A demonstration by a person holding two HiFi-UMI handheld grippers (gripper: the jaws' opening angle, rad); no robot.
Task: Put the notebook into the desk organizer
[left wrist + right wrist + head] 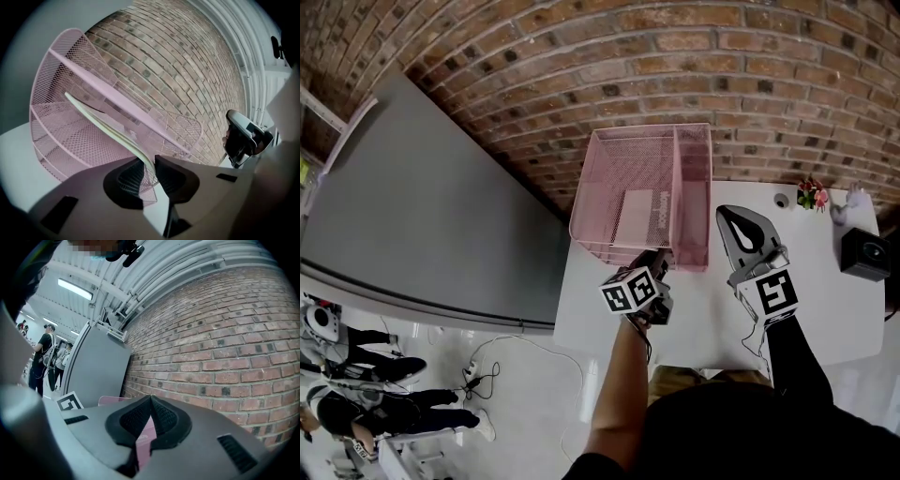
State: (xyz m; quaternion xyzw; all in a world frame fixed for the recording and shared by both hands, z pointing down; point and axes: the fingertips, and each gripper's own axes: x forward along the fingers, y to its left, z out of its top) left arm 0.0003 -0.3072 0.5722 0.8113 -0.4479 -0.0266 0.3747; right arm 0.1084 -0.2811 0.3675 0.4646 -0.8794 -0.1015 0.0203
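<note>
While organizer (602, 178) walls flank notebook (636, 217), flowers (812, 194) sit apart.

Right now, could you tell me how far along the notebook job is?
Done: the notebook already sits inside the pink organizer. In hand: the left gripper looks closed on its near edge. Left: letting go and drawing back. The right gripper is shut, empty, off to the side.

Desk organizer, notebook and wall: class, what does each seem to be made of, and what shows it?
Desk organizer: likely metal mesh, painted matte pink; fine see-through grid.
Notebook: probably paper, matte cream; thin, bending edge.
Wall: brick, rough reddish-brown blocks with pale mortar lines.
</note>
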